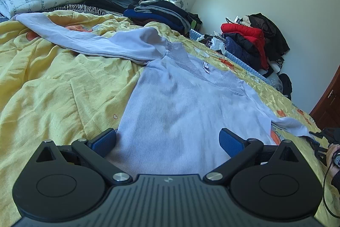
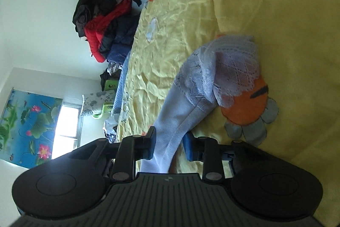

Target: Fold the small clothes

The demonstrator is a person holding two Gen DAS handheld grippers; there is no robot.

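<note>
hidden/cut off: shirt's hem runs under my left tool's body, so the bottom edge is out of sight. Right sleeve's far end is tucked behind my right tool in the left view; only a bit of that tool and the hand on it shows at the frame edge. Small tag at the neck is too blurred to read.
shirt (image 1: 180, 112): pale lilac long-sleeve top, fine ribbed knit, lying flat and face up on the bed, neck pointing away from me. Lace panel round the neckline.
left sleeve (image 1: 89, 39): stretched out diagonally across the quilt, smooth fabric w/ a stitched seam.
right sleeve (image 2: 176, 122): lace cuff crumpled and folded on itself, lying over an orange patch on the quilt.
left tool (image 1: 167, 142): released, blue pads wide apart, shirt body between them but not pinched.
right tool (image 2: 170, 146): clenched on the right sleeve just below the lace cuff, view rolled sideways.
quilt (image 1: 53, 82): yellow, wrinkled, thin cotton look, orange and grey appliqué shapes.
background: heaps of dark and red clothes (image 1: 250, 39) by the wall; exact items hard to make out.
</note>
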